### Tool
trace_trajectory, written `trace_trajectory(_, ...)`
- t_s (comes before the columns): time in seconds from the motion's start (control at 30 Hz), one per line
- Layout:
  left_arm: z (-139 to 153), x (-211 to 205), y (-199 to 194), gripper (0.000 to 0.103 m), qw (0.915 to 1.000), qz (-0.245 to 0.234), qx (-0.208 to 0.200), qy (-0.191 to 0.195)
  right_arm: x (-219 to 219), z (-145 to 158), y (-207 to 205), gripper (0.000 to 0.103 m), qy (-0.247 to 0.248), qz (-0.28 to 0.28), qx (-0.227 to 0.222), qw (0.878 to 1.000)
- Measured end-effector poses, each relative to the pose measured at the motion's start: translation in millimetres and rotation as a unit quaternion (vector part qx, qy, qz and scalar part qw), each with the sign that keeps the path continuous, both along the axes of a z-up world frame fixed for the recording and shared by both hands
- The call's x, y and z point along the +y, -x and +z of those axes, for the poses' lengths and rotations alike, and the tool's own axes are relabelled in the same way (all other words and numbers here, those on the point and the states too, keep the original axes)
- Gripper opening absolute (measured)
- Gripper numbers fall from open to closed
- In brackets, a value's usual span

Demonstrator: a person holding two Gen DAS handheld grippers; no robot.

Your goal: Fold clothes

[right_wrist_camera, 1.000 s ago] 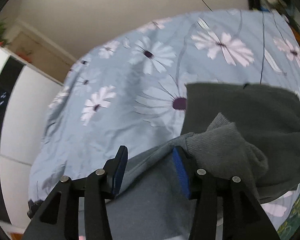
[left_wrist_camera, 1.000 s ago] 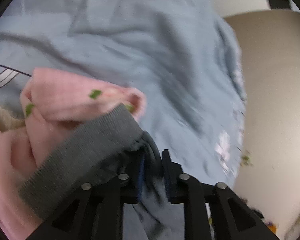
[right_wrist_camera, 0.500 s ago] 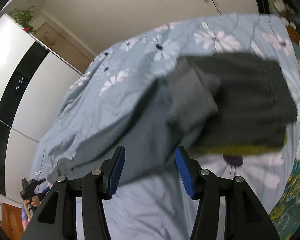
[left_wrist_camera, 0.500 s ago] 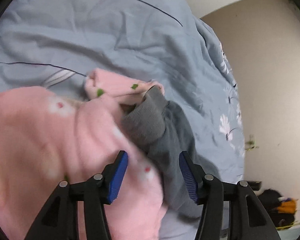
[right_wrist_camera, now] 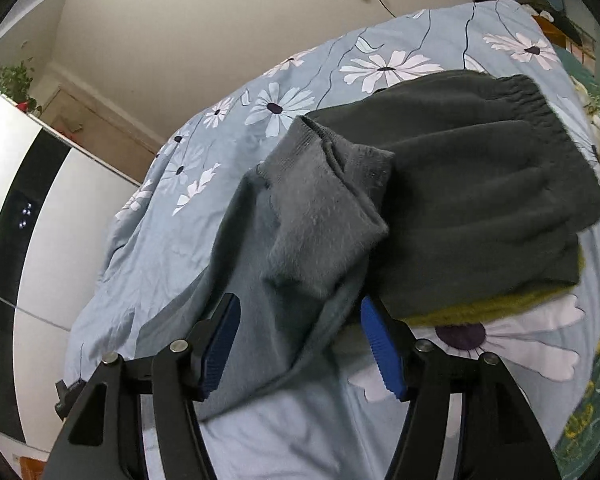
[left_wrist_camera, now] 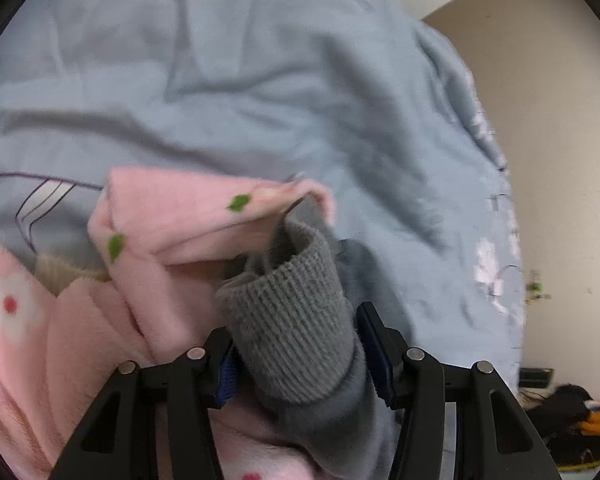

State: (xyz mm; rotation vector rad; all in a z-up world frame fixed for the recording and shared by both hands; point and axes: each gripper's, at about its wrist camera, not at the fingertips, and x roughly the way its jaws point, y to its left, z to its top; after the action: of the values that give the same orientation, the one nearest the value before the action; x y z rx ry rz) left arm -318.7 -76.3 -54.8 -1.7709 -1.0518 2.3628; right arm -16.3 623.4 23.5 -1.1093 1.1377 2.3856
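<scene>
Floral bedding [right_wrist_camera: 228,184] bears a rumpled grey sweater [right_wrist_camera: 300,240]; left gripper [left_wrist_camera: 304,364] straddles its ribbed cuff [left_wrist_camera: 296,320], right gripper [right_wrist_camera: 300,344] agape.

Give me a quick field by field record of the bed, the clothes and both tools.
surface: floral blue duvet
left tool: around the ribbed cuff of a grey garment, grip unclear
right tool: open, over the grey sweatshirt
beside cuff: pink fleece garment
folded stack: dark grey pants on top, olive knit beneath

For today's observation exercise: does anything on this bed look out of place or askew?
Yes. A grey ribbed cuff lies tangled in the rumpled pink garment, between the left tool's fingers; another grey cuff flops onto the folded dark pile.
</scene>
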Motion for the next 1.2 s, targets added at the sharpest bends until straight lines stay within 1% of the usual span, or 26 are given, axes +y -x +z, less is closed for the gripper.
trace_trajectory(0.1, -2, 4, -4, 0.057, 0.9997, -0.009, -0.009, 0.021, 8, -9, 9, 0.064, -0.011, -0.024, -0.009, 1.000)
trace_trajectory(0.13, -2, 5, -7, 0.057, 0.9994, -0.016, -0.013, 0.027, 11, -11, 9, 0.064, -0.005, -0.031, -0.011, 0.999)
trace_trajectory(0.2, 1, 6, -11, 0.057, 0.9991, -0.028, -0.003, 0.032, 15, -15, 6, 0.064, 0.016, -0.044, 0.001, 0.999)
trace_trajectory(0.23, 0, 6, -10, 0.057, 0.9990, -0.029, -0.003, 0.033, 16, -15, 6, 0.064, 0.017, -0.044, 0.006, 0.999)
trace_trajectory(0.27, -1, 6, -10, 0.055, 0.9990, -0.029, -0.003, 0.034, 16, -14, 7, 0.064, 0.013, -0.047, 0.013, 0.999)
trace_trajectory(0.3, -2, 6, -10, 0.047, 0.9990, -0.022, -0.005, 0.039, 16, -13, 7, 0.064, 0.009, -0.050, 0.019, 0.999)
trace_trajectory(0.33, -1, 5, -10, 0.043, 0.9991, -0.015, -0.003, 0.039, 16, -12, 8, 0.063, 0.006, -0.053, 0.025, 0.998)
trace_trajectory(0.37, 0, 4, -10, 0.035, 0.9992, -0.009, -0.002, 0.039, 18, -12, 8, 0.060, 0.010, -0.060, 0.025, 0.998)
trace_trajectory(0.4, 0, 2, -10, 0.027, 0.9994, -0.003, 0.000, 0.034, 19, -13, 8, 0.049, 0.014, -0.067, 0.026, 0.997)
trace_trajectory(0.43, 0, -1, -10, 0.025, 0.9996, 0.005, -0.001, 0.027, 22, -12, 8, 0.040, 0.020, -0.074, 0.023, 0.997)
trace_trajectory(0.5, 1, -7, -9, 0.018, 0.9998, 0.018, -0.004, 0.012, 27, -12, 9, 0.026, 0.032, -0.089, 0.018, 0.995)
trace_trajectory(0.53, 4, -9, -10, 0.017, 0.9997, 0.022, -0.002, 0.007, 29, -12, 9, 0.024, 0.038, -0.096, 0.015, 0.994)
trace_trajectory(0.57, 16, -10, -11, 0.016, 0.9997, 0.022, 0.010, 0.004, 29, -8, 11, 0.023, 0.038, -0.097, 0.011, 0.994)
trace_trajectory(0.63, 40, -14, -14, 0.015, 0.9992, 0.021, 0.034, -0.004, 23, 19, 15, 0.020, 0.021, -0.079, 0.034, 0.996)
trace_trajectory(0.67, 54, -17, -17, 0.015, 0.9984, 0.017, 0.051, -0.014, 18, 38, 15, 0.020, 0.011, -0.067, 0.054, 0.996)
trace_trajectory(0.73, 97, -34, -29, 0.015, 0.9932, 0.012, 0.102, -0.055, 7, 82, 8, 0.020, 0.001, -0.035, 0.116, 0.993)
trace_trajectory(0.77, 114, -45, -39, 0.015, 0.9909, 0.008, 0.123, -0.056, 0, 106, -1, 0.020, -0.007, -0.022, 0.145, 0.989)
trace_trajectory(0.83, 149, -66, -58, 0.015, 0.9851, -0.002, 0.162, -0.057, -7, 138, -24, 0.020, -0.016, -0.006, 0.184, 0.983)
trace_trajectory(0.87, 155, -75, -67, 0.016, 0.9850, -0.008, 0.166, -0.046, -9, 140, -36, 0.020, -0.010, -0.003, 0.188, 0.982)
trace_trajectory(0.9, 152, -82, -78, 0.017, 0.9853, -0.017, 0.165, -0.040, -10, 142, -48, 0.020, -0.005, 0.000, 0.192, 0.981)
trace_trajectory(0.93, 149, -89, -88, 0.018, 0.9856, -0.026, 0.163, -0.035, -10, 134, -58, 0.021, 0.004, 0.004, 0.188, 0.982)
trace_trajectory(0.97, 131, -93, -96, 0.019, 0.9882, -0.026, 0.147, -0.033, -11, 119, -66, 0.021, 0.010, 0.003, 0.175, 0.985)
trace_trajectory(1.03, 97, -99, -113, 0.019, 0.9927, -0.025, 0.114, -0.030, -11, 67, -76, 0.021, 0.036, -0.007, 0.113, 0.993)
trace_trajectory(1.1, 59, -102, -124, 0.019, 0.9975, -0.011, 0.066, -0.023, -10, 9, -86, 0.021, 0.075, -0.023, 0.045, 0.996)
trace_trajectory(1.17, 53, -108, -133, 0.019, 0.9963, 0.003, 0.073, -0.045, -9, -29, -93, 0.021, 0.113, -0.045, 0.018, 0.992)
trace_trajectory(1.2, 50, -111, -137, 0.019, 0.9954, 0.010, 0.077, -0.056, -9, -37, -96, 0.021, 0.116, -0.053, 0.016, 0.992)
